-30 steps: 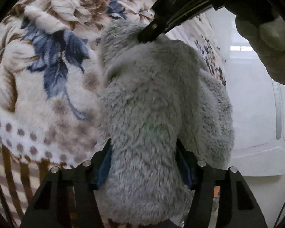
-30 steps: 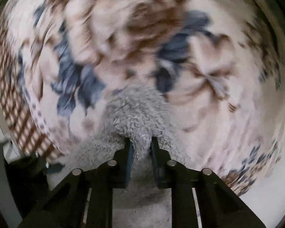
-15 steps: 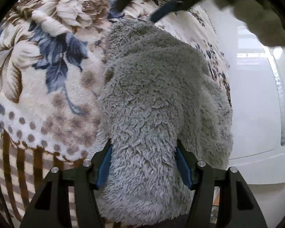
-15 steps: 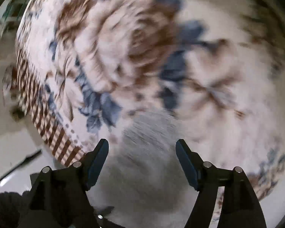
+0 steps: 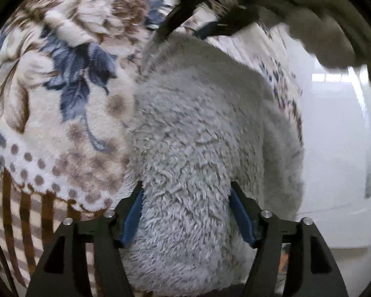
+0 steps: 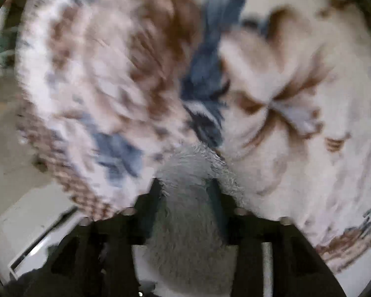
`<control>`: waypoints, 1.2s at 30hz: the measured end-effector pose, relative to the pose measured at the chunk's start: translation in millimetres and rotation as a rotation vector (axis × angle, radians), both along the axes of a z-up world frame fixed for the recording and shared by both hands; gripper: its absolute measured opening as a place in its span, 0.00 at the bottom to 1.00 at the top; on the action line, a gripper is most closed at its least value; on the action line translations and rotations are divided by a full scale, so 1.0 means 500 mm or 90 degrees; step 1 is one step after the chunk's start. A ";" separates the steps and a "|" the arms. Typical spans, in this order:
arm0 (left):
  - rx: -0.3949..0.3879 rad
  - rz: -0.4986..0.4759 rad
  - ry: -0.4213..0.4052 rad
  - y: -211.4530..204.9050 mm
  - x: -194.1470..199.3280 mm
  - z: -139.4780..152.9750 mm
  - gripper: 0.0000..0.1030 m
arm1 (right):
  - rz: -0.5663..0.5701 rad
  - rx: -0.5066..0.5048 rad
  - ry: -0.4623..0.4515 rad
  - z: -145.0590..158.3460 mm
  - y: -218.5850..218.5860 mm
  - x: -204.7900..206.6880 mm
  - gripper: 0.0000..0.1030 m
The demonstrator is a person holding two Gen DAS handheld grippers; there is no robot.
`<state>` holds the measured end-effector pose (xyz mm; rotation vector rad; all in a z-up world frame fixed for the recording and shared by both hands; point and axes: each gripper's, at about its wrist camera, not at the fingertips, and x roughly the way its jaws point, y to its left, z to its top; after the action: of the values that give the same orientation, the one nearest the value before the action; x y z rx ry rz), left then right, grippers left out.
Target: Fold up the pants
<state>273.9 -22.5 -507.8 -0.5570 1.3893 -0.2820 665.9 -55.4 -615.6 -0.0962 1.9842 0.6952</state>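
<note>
The grey fleece pants (image 5: 205, 128) lie in a long bundle on a floral blanket (image 5: 61, 86). My left gripper (image 5: 186, 214) straddles the near end; its jaws are opening, and the fleece still fills the gap and touches both blue pads (image 5: 133, 212). At the far end my right gripper (image 5: 185, 31) comes down blurred over the bundle's tip. In the right wrist view, my right gripper (image 6: 186, 190) has its jaws closing around a fold of the pants (image 6: 185, 222), which is packed between the pads.
The blanket's brown striped border (image 5: 19, 222) hangs at the left. A white smooth surface (image 5: 334, 160) runs along the right of the bundle. A blurred pale sleeve (image 5: 321, 24) shows at top right. Pale floor (image 6: 24, 185) lies beyond the blanket edge.
My right gripper let go of the fleece tip, opened wide, shifted along the pants and now closes on a thicker fold. The left gripper stays put, its pads slightly wider apart.
</note>
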 end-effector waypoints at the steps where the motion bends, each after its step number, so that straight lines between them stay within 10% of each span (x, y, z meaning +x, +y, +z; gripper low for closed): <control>1: -0.005 0.012 0.003 0.008 0.002 0.007 0.72 | -0.025 0.022 -0.021 0.030 -0.025 0.010 0.78; 7: 0.018 0.048 0.037 0.036 0.009 0.051 0.94 | -0.208 0.073 -0.150 0.193 -0.322 -0.064 0.85; 11: 0.031 0.026 0.027 0.011 0.016 0.059 0.94 | -0.311 -0.053 -0.131 0.148 -0.512 -0.234 0.85; 15: 0.059 -0.014 0.058 -0.024 0.031 0.020 0.94 | -0.490 0.023 -0.011 0.037 -0.616 -0.346 0.85; 18: 0.082 -0.039 0.097 -0.033 0.027 -0.029 0.94 | -0.556 0.066 -0.022 -0.004 -0.616 -0.387 0.29; 24: 0.083 -0.048 0.133 -0.021 0.009 -0.034 0.97 | -0.594 0.027 0.012 -0.049 -0.647 -0.462 0.32; 29: 0.120 -0.086 0.067 -0.038 0.054 0.057 0.96 | -0.517 0.027 -0.093 0.050 -0.634 -0.423 0.73; 36: 0.166 -0.108 0.015 -0.056 0.143 0.054 0.96 | -0.515 0.062 -0.090 0.016 -0.626 -0.331 0.73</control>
<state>345.3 -50.3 -480.8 -0.2285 1.4713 -0.2255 500.6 -368.3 -607.6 0.6634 1.6473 0.2380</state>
